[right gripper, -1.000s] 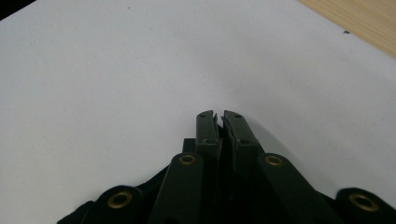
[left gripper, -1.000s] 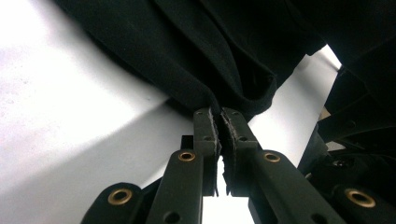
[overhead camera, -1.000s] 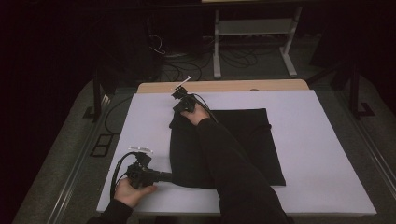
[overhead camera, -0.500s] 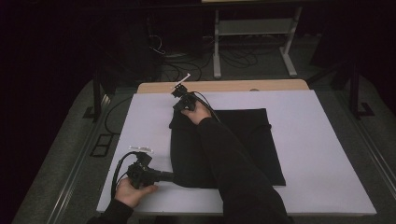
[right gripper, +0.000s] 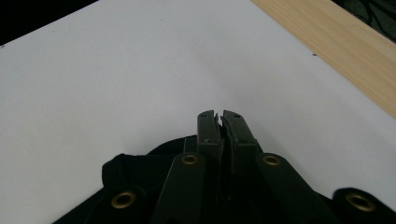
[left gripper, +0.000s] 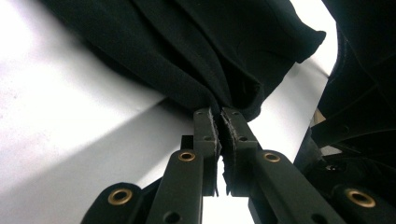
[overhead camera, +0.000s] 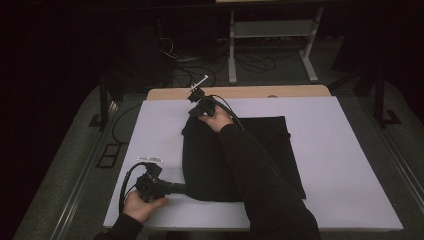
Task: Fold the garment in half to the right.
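Observation:
A black cloth [overhead camera: 202, 160] lies spread on the white sheet [overhead camera: 340, 165] that covers the table. My left gripper [overhead camera: 182, 188] lies low at the cloth's near-left corner. In the left gripper view its jaws [left gripper: 219, 114] are shut on a fold of the cloth's edge [left gripper: 196, 46]. My right gripper [overhead camera: 194, 107] is at the cloth's far-left corner, held a little above the sheet, and that corner rises up to it. Seen from the right gripper view, the jaws [right gripper: 218, 115] are shut, with black cloth [right gripper: 140, 168] bunched around and under them. A dark sleeve crosses the middle of the cloth.
A wooden table edge [overhead camera: 240, 92] runs along the far side of the white sheet [right gripper: 116, 70], and it also shows as a wooden strip [right gripper: 336, 51] in the right gripper view. Beyond it, a metal stand [overhead camera: 270, 30] and loose cables [overhead camera: 260, 62] sit on the floor.
My right gripper has risen and shifted slightly, pulling the cloth's far-left corner up off the sheet. The left gripper has stayed where it was.

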`<state>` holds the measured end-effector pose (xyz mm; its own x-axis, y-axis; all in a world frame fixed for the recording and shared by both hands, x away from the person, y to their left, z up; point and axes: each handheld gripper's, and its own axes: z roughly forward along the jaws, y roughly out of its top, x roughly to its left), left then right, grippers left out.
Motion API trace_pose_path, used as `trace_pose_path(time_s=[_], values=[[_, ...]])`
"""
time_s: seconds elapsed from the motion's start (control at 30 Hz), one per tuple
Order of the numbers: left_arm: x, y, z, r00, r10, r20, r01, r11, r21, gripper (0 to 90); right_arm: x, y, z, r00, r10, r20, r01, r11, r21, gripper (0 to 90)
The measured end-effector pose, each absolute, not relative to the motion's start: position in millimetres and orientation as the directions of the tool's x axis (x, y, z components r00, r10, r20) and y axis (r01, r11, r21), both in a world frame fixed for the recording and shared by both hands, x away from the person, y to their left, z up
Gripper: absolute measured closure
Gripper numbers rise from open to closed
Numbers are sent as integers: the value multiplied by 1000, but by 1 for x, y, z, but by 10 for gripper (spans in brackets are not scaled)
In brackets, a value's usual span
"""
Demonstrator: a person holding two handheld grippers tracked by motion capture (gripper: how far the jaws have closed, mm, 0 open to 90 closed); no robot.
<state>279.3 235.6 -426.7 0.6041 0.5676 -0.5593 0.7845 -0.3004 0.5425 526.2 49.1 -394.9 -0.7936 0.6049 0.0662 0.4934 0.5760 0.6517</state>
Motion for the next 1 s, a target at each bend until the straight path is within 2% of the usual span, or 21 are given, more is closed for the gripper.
trace_pose_path(time_s=[0.5, 0.57, 1.0], values=[[280, 219, -412, 630, 534, -564, 757, -259, 600, 835, 509, 8, -386, -764, 637, 105, 519, 510, 686, 850], [280, 216, -411, 635, 530, -562, 753, -263, 603, 835, 509, 0, -385, -767, 626, 143, 526, 486, 697, 850], [285, 196, -403, 672, 500, -546, 726, -300, 618, 835, 504, -24, -372, -750, 650, 120, 522, 470, 712, 850]])
